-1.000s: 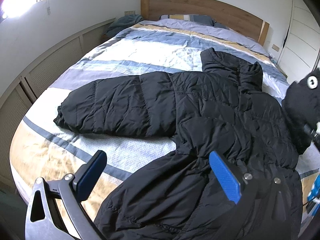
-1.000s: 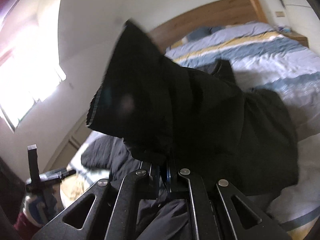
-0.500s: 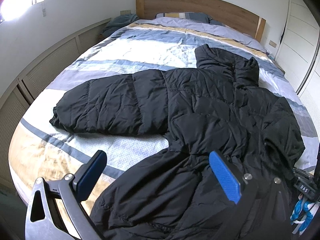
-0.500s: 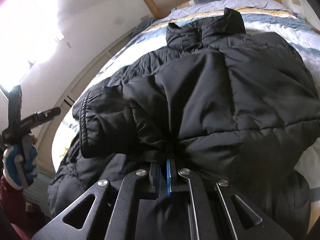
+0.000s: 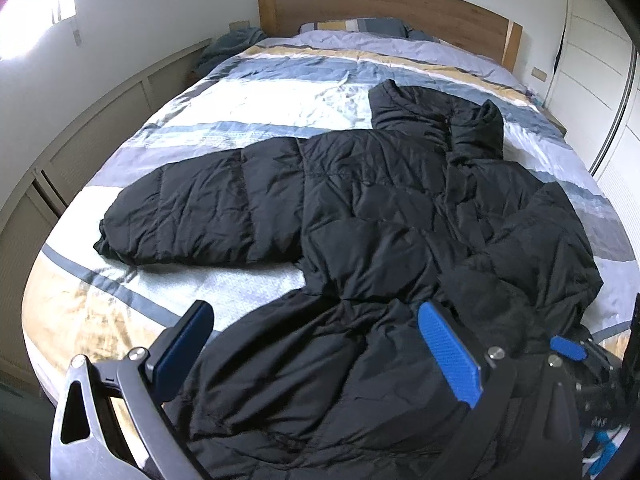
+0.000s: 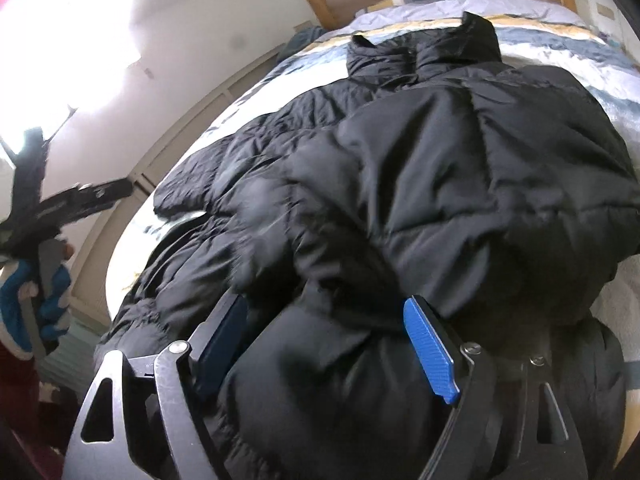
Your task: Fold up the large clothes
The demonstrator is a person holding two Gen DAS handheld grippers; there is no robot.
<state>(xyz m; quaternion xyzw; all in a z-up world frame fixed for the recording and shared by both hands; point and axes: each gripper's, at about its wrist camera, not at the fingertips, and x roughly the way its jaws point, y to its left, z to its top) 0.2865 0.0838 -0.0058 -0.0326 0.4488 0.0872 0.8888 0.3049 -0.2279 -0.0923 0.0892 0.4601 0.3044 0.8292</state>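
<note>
Your black puffer jacket [image 5: 360,216] lies spread across the striped bed [image 5: 248,92], collar toward the headboard: its right sleeve [image 6: 480,184] is already folded in over the body, while the left sleeve [image 5: 192,208] is stretched out flat to the side and the hem is unfolded, so you're roughly a third done by my judgement. Your right gripper [image 6: 332,344] has just opened its fingers wide, quilted fabric bulging between them but not pinched, and your left gripper [image 5: 316,344] hovers open over the hem, holding nothing.

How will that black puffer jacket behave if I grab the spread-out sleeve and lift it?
The black puffer jacket will probably sag and drape, since it lies creased on the bed. Its sleeve looks puffy, so likely light for its bulk. The sheen suggests slippery fabric, so a folded layer may slide back.
</note>
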